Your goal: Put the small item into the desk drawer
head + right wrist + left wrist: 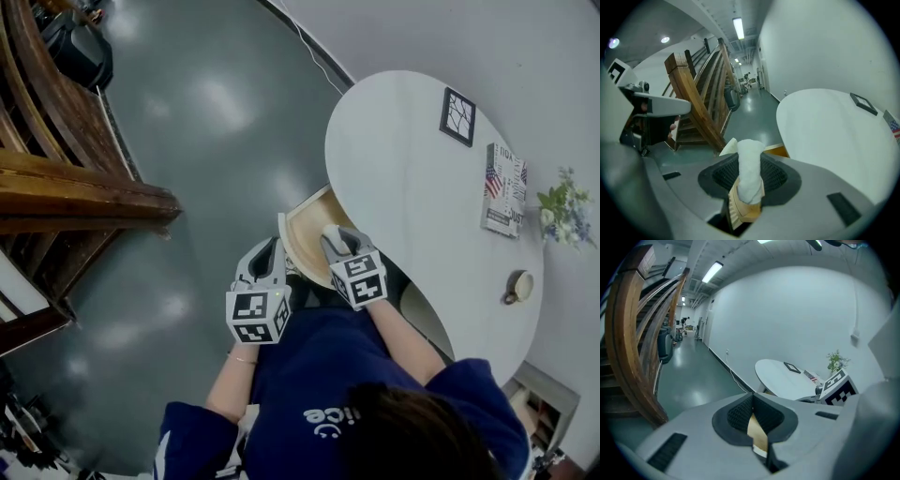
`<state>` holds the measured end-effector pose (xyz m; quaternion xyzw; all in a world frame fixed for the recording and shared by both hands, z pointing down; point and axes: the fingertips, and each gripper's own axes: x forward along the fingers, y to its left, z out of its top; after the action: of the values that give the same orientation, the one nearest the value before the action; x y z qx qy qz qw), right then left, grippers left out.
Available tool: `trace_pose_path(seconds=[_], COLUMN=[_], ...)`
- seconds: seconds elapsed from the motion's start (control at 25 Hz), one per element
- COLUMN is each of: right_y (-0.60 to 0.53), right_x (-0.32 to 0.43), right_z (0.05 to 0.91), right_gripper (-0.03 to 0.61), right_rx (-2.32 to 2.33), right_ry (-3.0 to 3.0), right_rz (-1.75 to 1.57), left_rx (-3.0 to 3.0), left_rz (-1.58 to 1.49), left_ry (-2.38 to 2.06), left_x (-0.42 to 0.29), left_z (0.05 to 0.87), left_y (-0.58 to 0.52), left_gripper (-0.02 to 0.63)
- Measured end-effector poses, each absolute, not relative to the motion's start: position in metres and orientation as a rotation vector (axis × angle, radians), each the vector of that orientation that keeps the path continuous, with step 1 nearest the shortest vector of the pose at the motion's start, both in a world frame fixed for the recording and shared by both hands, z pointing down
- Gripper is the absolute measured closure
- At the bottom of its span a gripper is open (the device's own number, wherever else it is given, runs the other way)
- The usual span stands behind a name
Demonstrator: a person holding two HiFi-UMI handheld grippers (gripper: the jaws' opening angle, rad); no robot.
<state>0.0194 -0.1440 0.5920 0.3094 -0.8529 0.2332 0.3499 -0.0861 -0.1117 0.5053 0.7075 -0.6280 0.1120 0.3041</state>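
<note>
The right gripper, the nearer one, clamped the small item with its long axis along the jaws, just over the open drawer at its 10 o'clock, while the left gripper pinched the drawer front.

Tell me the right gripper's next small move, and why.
Probably lower the right gripper a little, down into the open drawer, before letting go. Its jaws are shut on the small white item, which hangs over the drawer's inside, while the left gripper grips the drawer's front edge.
</note>
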Motion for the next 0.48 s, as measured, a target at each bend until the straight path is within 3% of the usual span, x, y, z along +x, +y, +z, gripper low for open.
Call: trace_pose_path(seconds=[0.48], right_y=[-0.144], right_x=[0.007], right_z=[0.646], right_gripper=[0.440], right_rx=[0.686], right_ry=[-2.119], right_rz=[0.592], left_rx=[1.780], left_rz=[0.328], left_ry=[-1.729], left_x=[-0.090], left_z=[0.512], left_y=[-0.098], left_gripper=[0.611])
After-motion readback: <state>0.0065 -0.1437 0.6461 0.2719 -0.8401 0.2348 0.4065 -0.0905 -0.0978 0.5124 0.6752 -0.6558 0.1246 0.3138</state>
